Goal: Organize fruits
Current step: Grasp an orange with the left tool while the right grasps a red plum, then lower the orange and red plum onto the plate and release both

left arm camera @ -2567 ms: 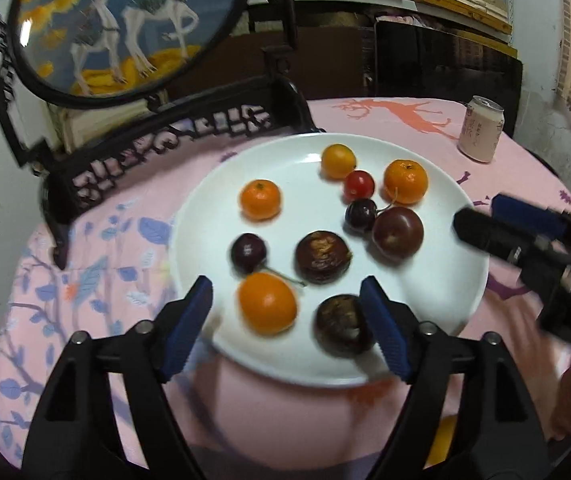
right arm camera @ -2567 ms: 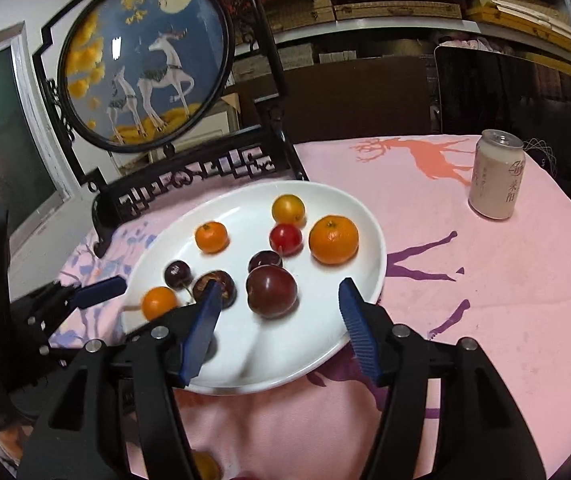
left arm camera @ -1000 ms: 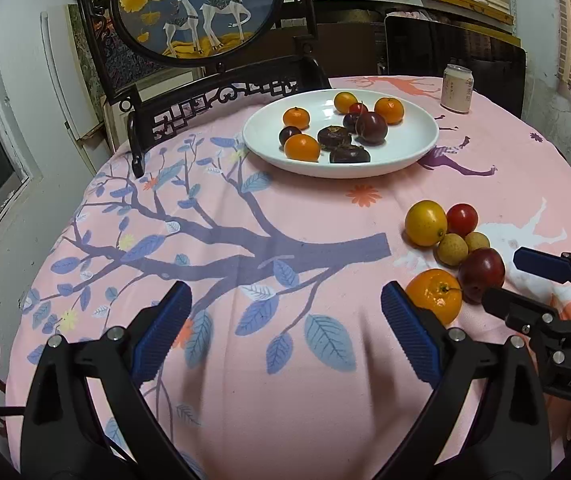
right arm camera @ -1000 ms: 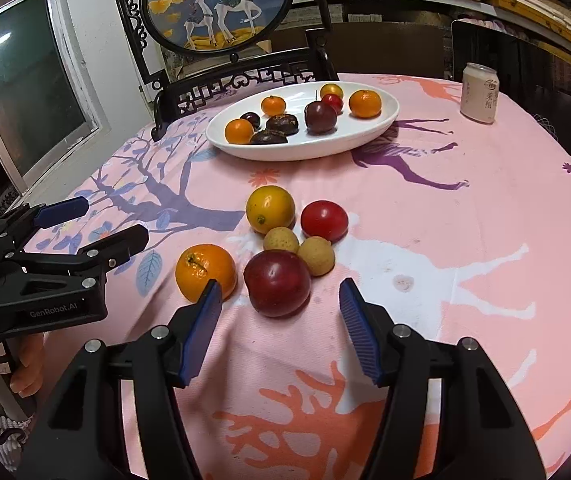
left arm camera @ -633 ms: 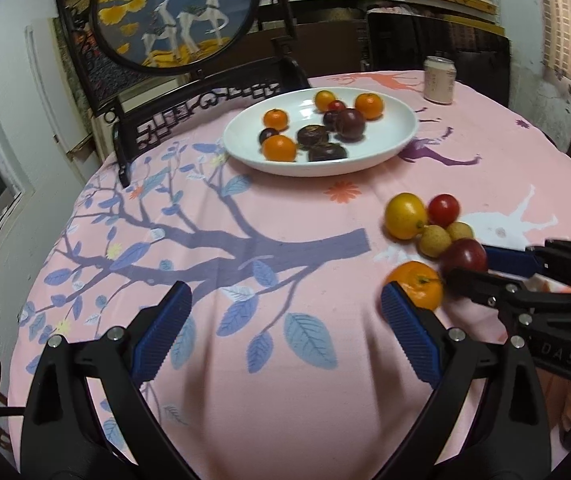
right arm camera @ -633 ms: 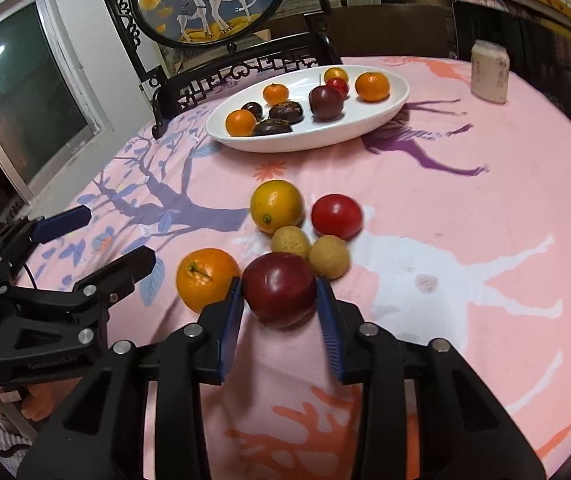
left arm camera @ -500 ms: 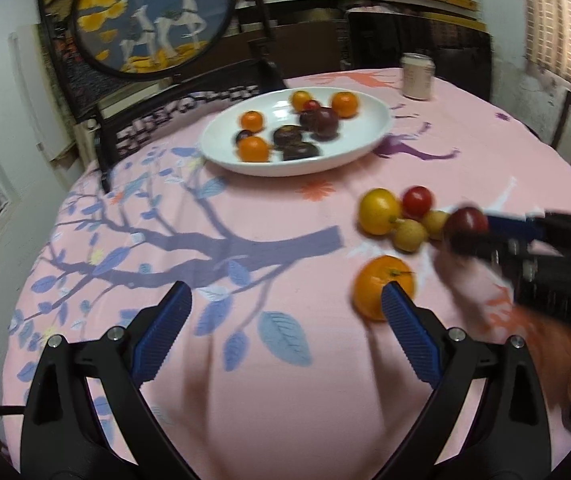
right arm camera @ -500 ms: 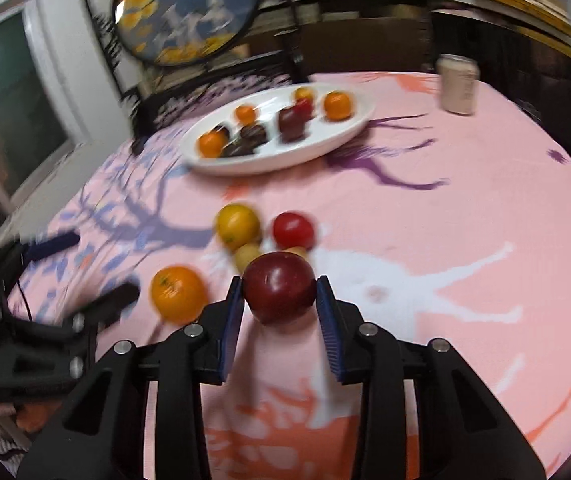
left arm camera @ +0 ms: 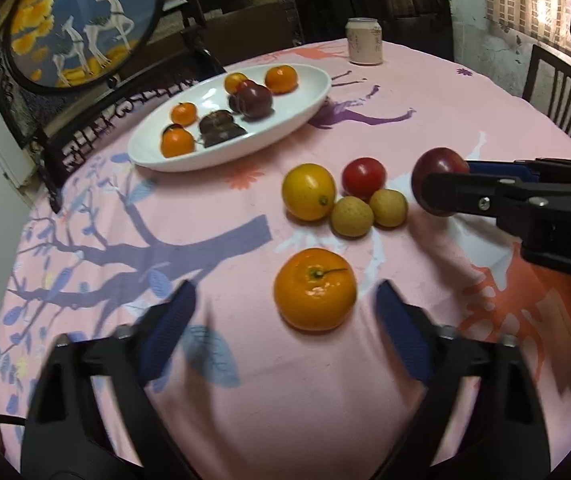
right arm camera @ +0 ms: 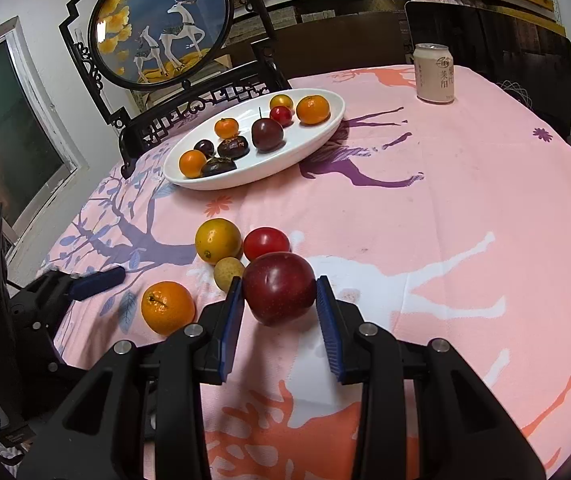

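Observation:
My right gripper (right arm camera: 279,310) is shut on a dark red apple (right arm camera: 279,288) and holds it just above the pink tablecloth; the apple also shows in the left wrist view (left arm camera: 439,168). My left gripper (left arm camera: 285,332) is open, with an orange mandarin (left arm camera: 314,289) between its fingers. Beside it lie a yellow-orange citrus (left arm camera: 309,191), a red tomato (left arm camera: 364,178) and two small tan fruits (left arm camera: 352,216). A white oval plate (left arm camera: 309,98) farther back holds several small fruits.
A drink can (right arm camera: 434,73) stands at the far right of the round table. A framed round deer picture on a black stand (right arm camera: 161,24) sits behind the plate. A chair (left arm camera: 557,92) stands at the right edge.
My right gripper closed on the dark red apple and lifted it slightly. My left gripper moved forward and right, so the mandarin now sits between its open fingers.

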Motion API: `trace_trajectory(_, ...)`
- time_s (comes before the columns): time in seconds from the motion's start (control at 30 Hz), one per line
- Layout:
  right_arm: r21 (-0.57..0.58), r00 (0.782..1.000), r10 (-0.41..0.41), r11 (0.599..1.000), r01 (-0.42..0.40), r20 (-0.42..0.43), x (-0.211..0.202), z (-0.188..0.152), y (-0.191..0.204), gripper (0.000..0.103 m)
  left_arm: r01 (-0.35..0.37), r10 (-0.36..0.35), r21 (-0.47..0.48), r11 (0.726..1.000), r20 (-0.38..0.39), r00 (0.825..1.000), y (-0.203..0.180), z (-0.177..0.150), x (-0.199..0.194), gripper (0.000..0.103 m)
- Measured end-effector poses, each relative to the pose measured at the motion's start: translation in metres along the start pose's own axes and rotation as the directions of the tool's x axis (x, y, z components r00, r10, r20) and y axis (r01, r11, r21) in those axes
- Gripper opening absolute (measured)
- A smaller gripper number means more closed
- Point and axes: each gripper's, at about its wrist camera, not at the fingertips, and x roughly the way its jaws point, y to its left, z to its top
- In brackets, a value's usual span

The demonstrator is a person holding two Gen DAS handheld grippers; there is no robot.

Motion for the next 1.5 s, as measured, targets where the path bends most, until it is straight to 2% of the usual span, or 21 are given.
trace_trajectory(0.07,0.001,1.0,0.001,1.0,-0.001,-0.006,0.001,0.0,0.0,0.037,0.084,-0.085,-0.017,0.996,-0.022,0.996,0.002,-0.001,0.003,0.041)
trace_trajectory(0.3,-0.003,1.0,0.008,1.0,-0.008,-0.017,0.002,-0.003,0.001,0.037,0.093,-0.093,-0.044,0.995,-0.008,0.996,0.007,-0.003,-0.003,0.041)
trace_trajectory(0.43,-0.014,0.999,0.018,1.0,-0.018,-0.027,0.003,-0.006,0.004,0.037,0.027,-0.025,-0.125,0.992,0.018,1.0,0.03,-0.001,-0.011,0.041)
trace_trajectory(0.57,-0.017,0.998,0.052,0.998,-0.052,-0.019,-0.003,-0.001,0.006,0.037,-0.026,0.029,-0.182,0.983,0.013,0.999,0.052,0.007,-0.012,0.041)
trace_trajectory(0.7,-0.045,0.999,0.04,0.998,-0.039,0.027,-0.008,0.03,0.008,0.037,-0.046,0.053,-0.207,0.977,0.033,0.998,0.075,0.041,-0.01,0.042)
trace_trajectory(0.83,-0.059,0.998,0.022,0.998,-0.018,0.066,0.001,0.071,0.01,0.037,-0.018,0.039,-0.25,0.968,0.082,0.996,0.094,0.082,-0.004,0.042)
trace_trajectory(1.0,-0.032,0.997,0.037,0.999,-0.035,0.067,0.041,0.11,0.01,0.037,-0.043,0.074,-0.262,0.964,0.107,0.992,0.105,0.122,0.018,0.042)
trace_trajectory(1.13,-0.037,0.999,0.025,0.999,-0.024,0.027,0.078,0.124,0.01,0.037,-0.022,0.048,-0.273,0.962,0.087,0.995,0.112,0.134,0.048,0.042)
trace_trajectory(1.23,-0.044,0.999,0.037,0.998,-0.037,-0.003,0.094,0.123,0.004,0.038,-0.003,0.018,-0.3,0.954,0.048,0.999,0.122,0.127,0.071,0.045)
trace_trajectory(1.3,-0.04,1.0,0.028,0.999,-0.028,-0.008,0.098,0.122,0.002,0.04,0.005,0.011,-0.337,0.941,0.045,0.999,0.129,0.123,0.074,0.057)
trace_trajectory(1.37,-0.045,1.0,0.029,0.999,-0.029,0.001,0.095,0.12,0.003,0.043,-0.003,0.02,-0.343,0.939,0.047,0.999,0.131,0.122,0.071,0.058)
trace_trajectory(1.5,-0.057,0.999,0.031,0.998,-0.029,0.036,0.08,0.12,0.005,0.044,-0.041,0.067,-0.309,0.95,0.075,0.995,0.122,0.121,0.057,0.067)
